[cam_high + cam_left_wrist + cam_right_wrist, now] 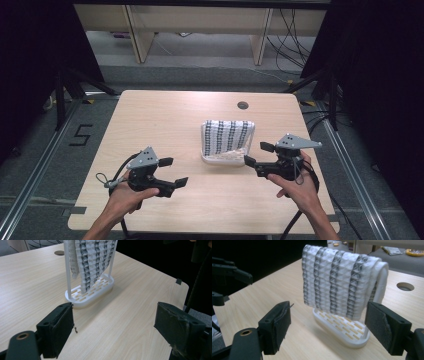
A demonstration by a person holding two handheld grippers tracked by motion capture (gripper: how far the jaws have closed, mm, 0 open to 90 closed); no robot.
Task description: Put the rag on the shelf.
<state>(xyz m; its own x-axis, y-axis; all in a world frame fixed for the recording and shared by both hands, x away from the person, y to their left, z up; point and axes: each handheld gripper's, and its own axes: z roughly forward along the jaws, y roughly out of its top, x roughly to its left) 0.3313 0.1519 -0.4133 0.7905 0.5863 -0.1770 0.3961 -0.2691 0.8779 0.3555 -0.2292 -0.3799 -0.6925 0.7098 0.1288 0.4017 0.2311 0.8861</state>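
Dark curtains ring the desk (pixel 165 125); from above, cloth (pixel 227 136) draped on rack (pixel 222 159), centre-right. Left gripper (pixel 173 172) gapes, well apart. Left gripper view: light rack base could tip if tugged. Right gripper view: right gripper (pixel 332 327) apart, near; cloth might snag.

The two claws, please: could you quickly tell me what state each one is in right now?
Left claw: open, holding nothing.
Right claw: open, holding nothing, near the towel on its rack.

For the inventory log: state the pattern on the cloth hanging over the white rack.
The cloth has white and grey vertical stripes in a waffle-like weave, clearest in the right gripper view.
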